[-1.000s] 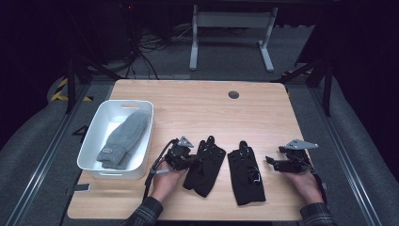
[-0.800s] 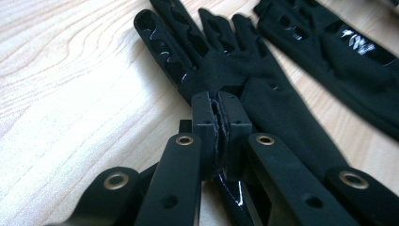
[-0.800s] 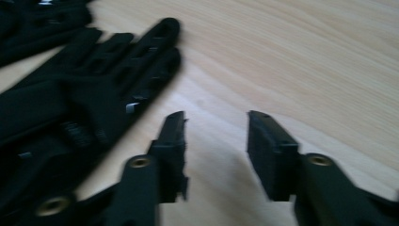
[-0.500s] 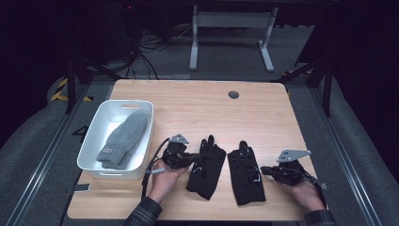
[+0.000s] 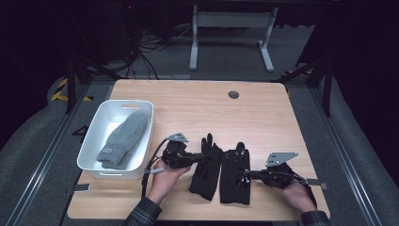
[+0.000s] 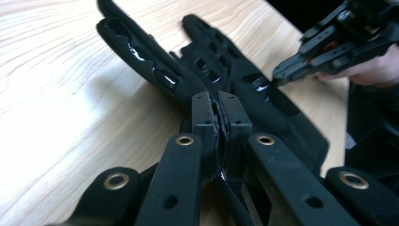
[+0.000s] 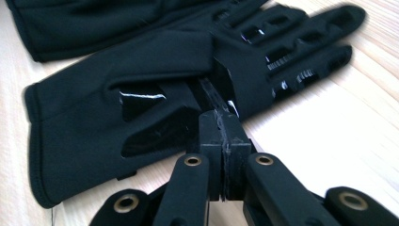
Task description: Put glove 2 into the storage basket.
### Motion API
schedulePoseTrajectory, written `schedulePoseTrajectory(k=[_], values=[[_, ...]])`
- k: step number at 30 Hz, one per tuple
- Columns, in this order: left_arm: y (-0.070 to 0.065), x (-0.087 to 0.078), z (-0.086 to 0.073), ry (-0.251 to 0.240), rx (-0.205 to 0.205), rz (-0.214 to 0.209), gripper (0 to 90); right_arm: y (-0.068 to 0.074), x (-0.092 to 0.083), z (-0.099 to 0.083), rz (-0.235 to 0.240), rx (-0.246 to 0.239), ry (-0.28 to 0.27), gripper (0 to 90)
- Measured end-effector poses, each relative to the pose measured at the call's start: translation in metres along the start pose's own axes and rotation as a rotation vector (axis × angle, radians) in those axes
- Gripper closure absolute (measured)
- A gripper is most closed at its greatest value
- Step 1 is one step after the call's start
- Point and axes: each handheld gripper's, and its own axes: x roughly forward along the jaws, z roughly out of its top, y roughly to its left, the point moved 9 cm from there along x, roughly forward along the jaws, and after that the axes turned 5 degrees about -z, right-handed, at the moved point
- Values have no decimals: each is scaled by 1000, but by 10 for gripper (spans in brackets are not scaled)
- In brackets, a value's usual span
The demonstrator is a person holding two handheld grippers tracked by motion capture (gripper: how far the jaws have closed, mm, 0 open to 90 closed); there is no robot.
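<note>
No writing can be read on anything here; a small tag on the grey knitted mitten (image 5: 123, 140) is too small to make out. That mitten lies in a white plastic rectangular tub (image 5: 96, 129) at the left of the pale wood-grain desk (image 5: 263, 113).

Two black fabric gloves with glossy raised patches lie side by side near the front edge of the desk, long axes running front to back, fingers pointing away from the person. The left black glove (image 5: 207, 165) slants slightly, fingertips leaning left; the right black glove (image 5: 235, 172) lies straighter.

The left claw (image 5: 200, 157) is clenched on the side edge of the left glove. The right claw (image 5: 247, 175) is clenched too, pinching a fold of the right glove's edge near its middle.
</note>
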Motion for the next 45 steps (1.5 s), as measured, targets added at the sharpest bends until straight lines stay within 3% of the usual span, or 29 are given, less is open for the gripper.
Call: schedulePoseTrajectory(k=[4, 13, 20, 25, 39, 43, 45], values=[[-3, -1, 3, -16, -4, -22, 872, 5, 6, 4, 14, -17, 6, 900], [-16, 0, 14, -17, 27, -49, 872, 15, 17, 15, 46, -31, 1, 900], [-20, 7, 16, -12, 20, -68, 872, 23, 33, 28, 68, -48, -4, 900], [-21, 12, 16, -3, 26, -70, 872, 28, 43, 36, 91, -49, -17, 900], [-15, 38, 13, 17, 11, -44, 864, 34, 56, 47, 86, -72, -24, 900], [-16, 46, 12, 19, 12, -46, 831, 34, 57, 47, 84, -72, -21, 900], [-17, 49, 12, 17, 15, -40, 731, 33, 56, 47, 86, -73, -26, 900]])
